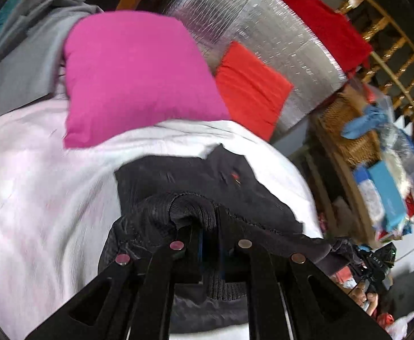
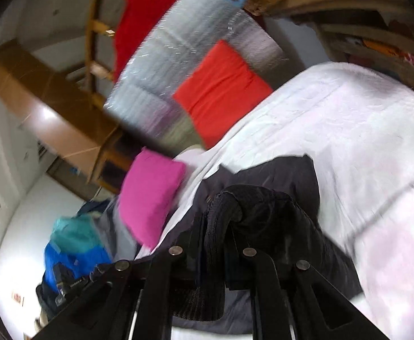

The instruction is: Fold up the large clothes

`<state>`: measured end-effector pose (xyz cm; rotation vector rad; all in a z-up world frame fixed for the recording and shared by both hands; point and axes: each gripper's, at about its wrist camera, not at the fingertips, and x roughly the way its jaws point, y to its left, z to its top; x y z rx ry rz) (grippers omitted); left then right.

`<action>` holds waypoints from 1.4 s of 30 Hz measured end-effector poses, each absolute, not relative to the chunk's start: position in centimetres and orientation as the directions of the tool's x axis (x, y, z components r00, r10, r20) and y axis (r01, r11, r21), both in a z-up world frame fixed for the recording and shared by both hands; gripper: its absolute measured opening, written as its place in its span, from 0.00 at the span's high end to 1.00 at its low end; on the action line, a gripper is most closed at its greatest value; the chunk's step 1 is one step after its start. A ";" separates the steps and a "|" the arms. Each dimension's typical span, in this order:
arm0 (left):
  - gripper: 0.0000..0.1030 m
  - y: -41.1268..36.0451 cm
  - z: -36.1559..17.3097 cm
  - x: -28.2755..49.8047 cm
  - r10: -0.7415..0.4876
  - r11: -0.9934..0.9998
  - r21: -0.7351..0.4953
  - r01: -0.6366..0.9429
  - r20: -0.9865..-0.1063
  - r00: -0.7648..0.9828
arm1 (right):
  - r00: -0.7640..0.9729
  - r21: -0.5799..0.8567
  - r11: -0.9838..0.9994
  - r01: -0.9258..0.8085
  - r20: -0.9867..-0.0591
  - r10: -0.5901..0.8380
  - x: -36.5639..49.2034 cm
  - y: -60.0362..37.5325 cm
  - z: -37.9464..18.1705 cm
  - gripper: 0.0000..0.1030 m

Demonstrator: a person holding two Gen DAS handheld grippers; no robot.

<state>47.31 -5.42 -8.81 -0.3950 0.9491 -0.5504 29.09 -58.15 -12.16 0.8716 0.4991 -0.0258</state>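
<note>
In the left wrist view, a bunched ribbed knit edge of the large black jacket (image 1: 207, 187) is pinched between the two black fingers of the left gripper (image 1: 204, 226), the jaws being drawn nearly together on the fabric. The rest of the garment is seen spread beyond the fingertips on the white bed sheet (image 1: 36, 184), with a small red mark visible on its flat part. Further back, a bright pink square cushion (image 1: 133, 76) is laid on the sheet, and an orange-red cushion (image 1: 249, 87) is propped just beside it against a silver quilted foil panel (image 1: 263, 28). A grey garment (image 1: 22, 56) is heaped at the far left, and a red cloth (image 1: 320, 19) is draped over a wooden ladder-like frame (image 1: 391, 45) at the back.

In the right wrist view, another ribbed fold of the same jacket (image 2: 277, 178) is clamped by the right gripper (image 2: 232, 223), its jaws likewise closed down on the cloth. The dark body of the jacket is seen lying on the sheet (image 2: 348, 119) beyond. The pink cushion (image 2: 150, 195) and orange-red cushion (image 2: 221, 90) are visible further off, much blurred.
</note>
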 end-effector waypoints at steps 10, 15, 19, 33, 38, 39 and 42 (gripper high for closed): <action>0.90 -10.2 -16.8 60.4 -0.576 0.813 -0.543 0.212 -0.692 0.435 | 0.878 0.820 0.471 0.324 -0.446 0.172 42.2 -64.5 -20.5 0.89; 0.85 -11.8 -18.9 62.0 -0.555 0.830 -0.508 0.232 -0.706 0.439 | 0.896 0.914 0.251 0.319 -0.377 0.235 44.1 -67.3 -25.3 0.77; 0.64 -11.4 -18.6 61.7 -0.575 0.815 -0.521 0.253 -0.674 0.464 | 0.972 0.970 0.131 0.204 -0.217 0.094 40.0 -69.5 -25.6 0.19; 0.21 -8.5 -15.1 43.2 -0.558 0.800 -0.586 0.129 -0.645 0.522 | 0.931 0.897 0.391 0.205 -0.302 0.206 23.2 -61.9 -23.3 0.09; 0.21 -7.9 -20.6 38.7 -0.569 0.771 -0.636 -0.009 -0.696 0.438 | 0.883 0.902 0.369 0.223 -0.347 0.315 21.4 -55.9 -27.4 0.09; 0.21 -7.6 -21.2 38.6 -0.563 0.770 -0.637 -0.032 -0.702 0.437 | 0.884 0.912 0.348 0.217 -0.335 0.325 21.3 -55.3 -27.9 0.09; 0.21 -6.9 -22.1 39.0 -0.518 0.793 -0.606 -0.056 -0.720 0.461 | 0.889 0.921 0.328 0.211 -0.320 0.328 21.1 -54.0 -28.4 0.09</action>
